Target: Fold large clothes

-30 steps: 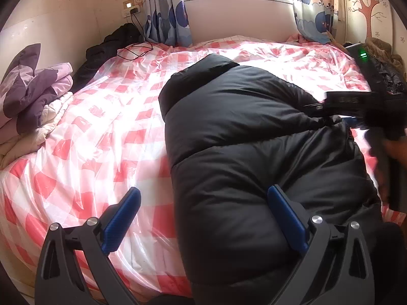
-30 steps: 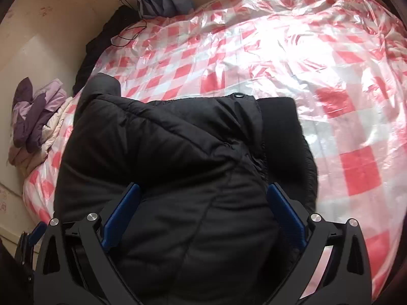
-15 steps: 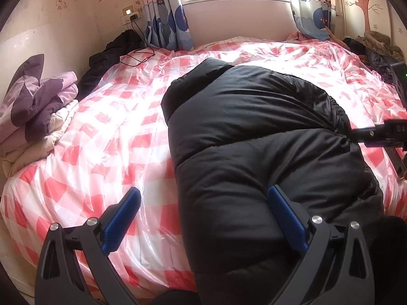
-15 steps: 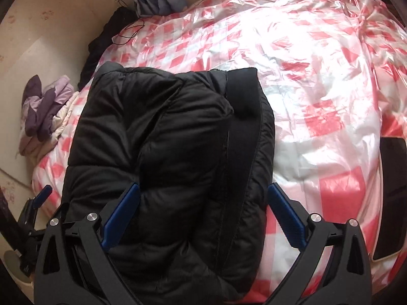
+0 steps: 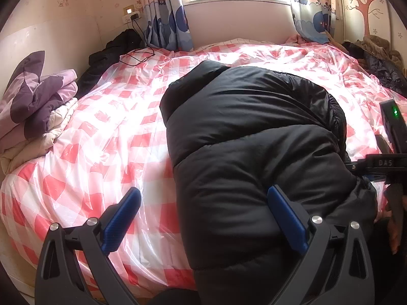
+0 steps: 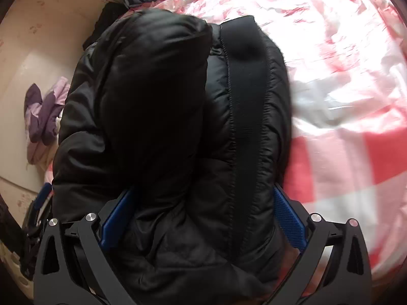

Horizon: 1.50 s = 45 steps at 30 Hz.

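The black puffer jacket (image 5: 254, 152), quilted and glossy, lies folded into a thick bundle on the bed's red-and-white checked plastic sheet (image 5: 101, 132). The left gripper (image 5: 203, 218) hovers at its near edge, jaws spread wide and empty. The right gripper (image 6: 203, 218) has moved in from half a second ago: its jaws, spread, now straddle the jacket's ribbed band (image 6: 246, 101) and padding.

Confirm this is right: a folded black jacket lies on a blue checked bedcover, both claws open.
One error: the bedcover is red and white checked, not blue, as the left wrist view shows. The jacket is black and folded, and both the left claw and right claw are open.
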{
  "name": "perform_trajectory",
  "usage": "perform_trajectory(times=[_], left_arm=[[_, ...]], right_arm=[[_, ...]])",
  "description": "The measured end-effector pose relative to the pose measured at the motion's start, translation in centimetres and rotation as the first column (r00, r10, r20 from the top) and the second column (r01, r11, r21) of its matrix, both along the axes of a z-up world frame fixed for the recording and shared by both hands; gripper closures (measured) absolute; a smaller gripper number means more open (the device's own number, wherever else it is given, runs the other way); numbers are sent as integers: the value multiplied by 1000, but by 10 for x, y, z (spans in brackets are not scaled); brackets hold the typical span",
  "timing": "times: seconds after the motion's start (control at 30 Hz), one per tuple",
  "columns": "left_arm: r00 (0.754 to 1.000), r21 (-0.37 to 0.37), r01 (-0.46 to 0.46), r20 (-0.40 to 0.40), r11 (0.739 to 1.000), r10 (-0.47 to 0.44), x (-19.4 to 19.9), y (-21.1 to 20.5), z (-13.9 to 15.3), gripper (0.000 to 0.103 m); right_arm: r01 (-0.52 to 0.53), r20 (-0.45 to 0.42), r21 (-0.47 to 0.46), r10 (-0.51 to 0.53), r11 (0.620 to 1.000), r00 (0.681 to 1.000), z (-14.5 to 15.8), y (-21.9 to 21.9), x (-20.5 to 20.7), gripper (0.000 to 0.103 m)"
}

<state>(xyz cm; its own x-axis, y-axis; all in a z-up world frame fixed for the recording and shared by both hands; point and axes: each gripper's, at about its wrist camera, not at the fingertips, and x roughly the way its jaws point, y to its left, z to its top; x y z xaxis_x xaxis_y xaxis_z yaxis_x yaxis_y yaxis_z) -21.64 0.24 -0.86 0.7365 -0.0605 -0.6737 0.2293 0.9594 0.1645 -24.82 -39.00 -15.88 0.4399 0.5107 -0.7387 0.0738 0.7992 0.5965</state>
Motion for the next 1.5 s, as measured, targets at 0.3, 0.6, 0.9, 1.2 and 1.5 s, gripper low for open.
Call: perform_trajectory(times=[0.3,0.6,0.9,1.2,1.5], left_arm=[[995,9,-95,39,995,95,29,25,1,7],[998,-20,-63,10,998,63,33,30,-10,7],[998,-30,-61,3,998,62,35,29,-12,7],[1000,-49,-24,-22,999,23,38,24,-15,7],[998,-28,-44,-40,999,43,26,24,-5,7]], right_arm=[[-40,82,114,31,993,996,-10,63,57,6],[-115,25,-62,117,991,993,9,46,53,6],[-141,388,-231,224,963,894,123,100,79,6],[-135,155,-168,162,976,975,34,86,130,6],[-144,235,-278,212,950,948,83,79,51,6]])
